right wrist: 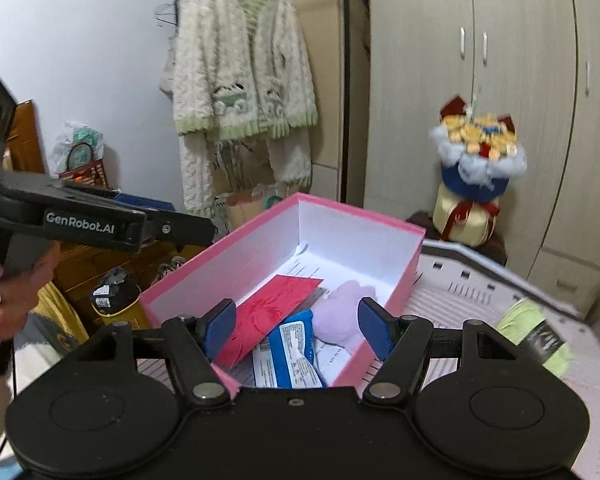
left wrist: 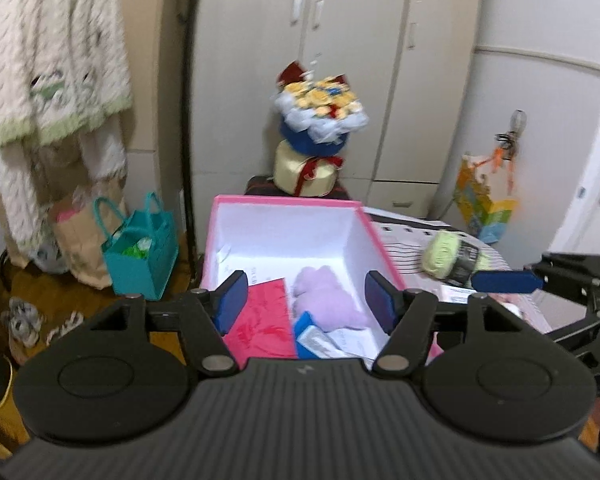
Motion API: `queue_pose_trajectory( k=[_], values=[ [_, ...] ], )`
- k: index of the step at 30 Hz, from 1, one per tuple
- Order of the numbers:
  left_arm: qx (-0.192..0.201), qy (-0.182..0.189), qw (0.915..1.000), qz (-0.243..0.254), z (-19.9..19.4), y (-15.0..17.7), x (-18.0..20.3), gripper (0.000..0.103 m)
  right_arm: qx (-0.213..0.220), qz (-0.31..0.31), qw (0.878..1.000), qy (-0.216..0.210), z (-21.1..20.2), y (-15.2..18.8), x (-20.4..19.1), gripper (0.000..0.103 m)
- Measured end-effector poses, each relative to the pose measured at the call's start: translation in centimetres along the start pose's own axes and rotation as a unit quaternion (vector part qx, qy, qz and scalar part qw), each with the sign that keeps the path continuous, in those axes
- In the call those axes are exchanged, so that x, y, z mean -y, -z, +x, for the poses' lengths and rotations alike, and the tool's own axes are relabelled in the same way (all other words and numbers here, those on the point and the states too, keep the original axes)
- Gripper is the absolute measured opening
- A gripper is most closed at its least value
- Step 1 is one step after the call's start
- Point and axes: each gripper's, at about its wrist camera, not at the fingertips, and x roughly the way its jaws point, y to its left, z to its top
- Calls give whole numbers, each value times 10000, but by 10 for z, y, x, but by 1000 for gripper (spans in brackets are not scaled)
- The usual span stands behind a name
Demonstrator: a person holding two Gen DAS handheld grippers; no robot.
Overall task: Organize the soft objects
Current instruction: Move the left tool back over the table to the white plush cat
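Lilac plush toy (left wrist: pixel 327 298) lay inside pink box (right wrist: pixel 256 220), toward the right-hand wall, beside red envelope (right wrist: pixel 278 307) and blue-and-white packet (right wrist: pixel 294 350), on top of printed papers. Box open, white-lined, set on striped desk (right wrist: pixel 476 280). Behind: pale wardrobe (left wrist: pixel 340 60); fluffy cream cardigan (right wrist: pixel 240 80) on a hanger against the wall; flower bouquet (left wrist: pixel 320 108) in blue wrap standing on a cream round tin (left wrist: pixel 304 176) tied with red ribbon. On the floor at left, teal bag (left wrist: pixel 140 256) next to a brown paper bag. On the desk right of the box, pale green yarn ball (left wrist: pixel 454 256) with a dark label, apart from the box.

Left tool (left wrist: pixel 306 300) hovering over the near end of the box, blue pads parted wide, nothing between them but the view down to the toy, no contact. Right tool (right wrist: pixel 298 324) likewise spread, empty, held above the box's near edge.
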Motion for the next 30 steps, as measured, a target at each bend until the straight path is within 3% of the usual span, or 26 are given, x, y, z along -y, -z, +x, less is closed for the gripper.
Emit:
queue_pose_trajectory(
  k=[7, 10, 18, 20, 30],
  values=[
    [235, 205, 9982, 522, -34, 9, 43, 72, 208, -195, 9996, -15, -56, 18, 7, 76],
    [156, 501, 9957, 759, -43, 15, 60, 78, 258, -238, 9993, 92, -79, 34, 11, 86],
    [20, 949, 9857, 1389, -58, 36, 111, 91, 290, -226, 9984, 420, -126, 74, 26, 91],
    [11, 1074, 9838, 1435, -56, 41, 123, 98, 324, -226, 9978, 531, -135, 84, 31, 92],
    [-578, 1836, 9718, 1361, -11, 66, 169, 103, 249, 29, 9966, 783, -136, 135, 64, 96]
  ],
)
